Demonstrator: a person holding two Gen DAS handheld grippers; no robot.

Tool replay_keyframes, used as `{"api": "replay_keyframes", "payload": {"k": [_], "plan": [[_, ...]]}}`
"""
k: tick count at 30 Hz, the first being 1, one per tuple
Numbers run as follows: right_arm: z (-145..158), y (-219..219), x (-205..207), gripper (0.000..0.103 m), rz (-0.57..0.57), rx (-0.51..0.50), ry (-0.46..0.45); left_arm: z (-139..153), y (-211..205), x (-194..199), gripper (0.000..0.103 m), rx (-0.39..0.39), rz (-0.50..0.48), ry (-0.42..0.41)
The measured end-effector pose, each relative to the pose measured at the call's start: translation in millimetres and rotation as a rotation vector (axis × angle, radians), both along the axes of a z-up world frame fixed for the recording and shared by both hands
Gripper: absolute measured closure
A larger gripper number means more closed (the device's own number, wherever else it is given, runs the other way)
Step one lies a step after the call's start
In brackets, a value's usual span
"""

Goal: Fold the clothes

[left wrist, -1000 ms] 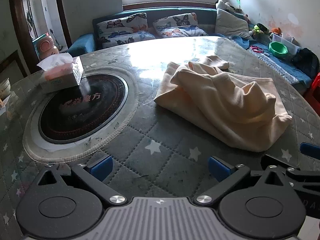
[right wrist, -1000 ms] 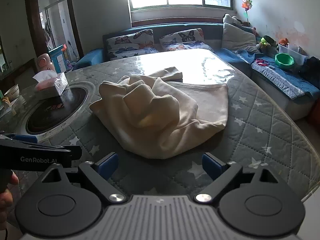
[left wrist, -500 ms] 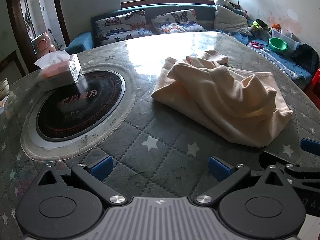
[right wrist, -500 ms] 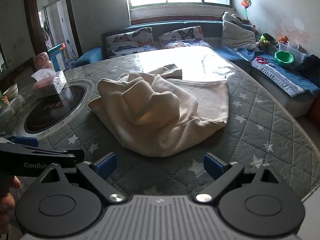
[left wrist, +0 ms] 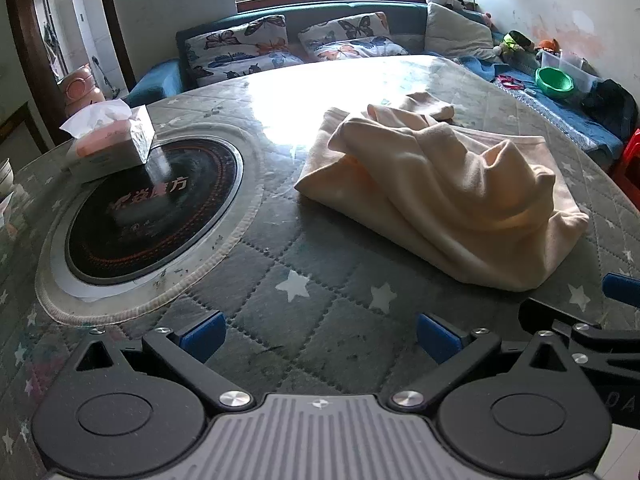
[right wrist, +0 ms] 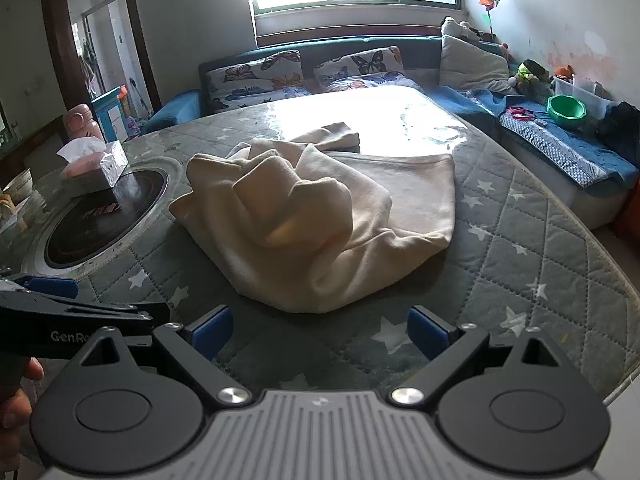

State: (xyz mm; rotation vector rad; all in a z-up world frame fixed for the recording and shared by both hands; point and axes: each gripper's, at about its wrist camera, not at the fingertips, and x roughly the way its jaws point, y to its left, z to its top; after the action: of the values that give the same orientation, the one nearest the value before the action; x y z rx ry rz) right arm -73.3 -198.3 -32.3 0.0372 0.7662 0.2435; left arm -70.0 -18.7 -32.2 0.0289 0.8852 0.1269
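A cream garment (left wrist: 436, 184) lies crumpled in a heap on the quilted, star-patterned table (left wrist: 304, 292). In the right wrist view the same garment (right wrist: 316, 220) sits straight ahead, just beyond the fingertips. My left gripper (left wrist: 320, 336) hovers open over bare table, to the left of and nearer than the heap, with nothing between its blue pads. My right gripper (right wrist: 320, 332) is open too, empty, close to the garment's near edge. The left gripper's body (right wrist: 76, 316) shows at the left of the right wrist view, held by a hand (right wrist: 20, 396).
A round black hotplate (left wrist: 148, 212) is set into the table at the left, with a tissue box (left wrist: 116, 140) on its far rim. A sofa with butterfly cushions (left wrist: 288, 44) runs behind the table. A green bowl (right wrist: 566, 108) rests on the blue bench at right.
Both grippers have moved slightly forward toward the garment, which looks a little nearer. Jaws stay open; the garment has not moved.
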Motion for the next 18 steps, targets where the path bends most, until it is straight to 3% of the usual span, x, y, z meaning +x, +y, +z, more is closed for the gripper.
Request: {"api": "replay_keyframes", "payload": {"k": [18], "plan": [[-6.7,-1.6,10.9,0.007,-0.008,0.003,0.026,-6.4,-1.1,10.1,0.000,0.006,-0.002,0.026]]}}
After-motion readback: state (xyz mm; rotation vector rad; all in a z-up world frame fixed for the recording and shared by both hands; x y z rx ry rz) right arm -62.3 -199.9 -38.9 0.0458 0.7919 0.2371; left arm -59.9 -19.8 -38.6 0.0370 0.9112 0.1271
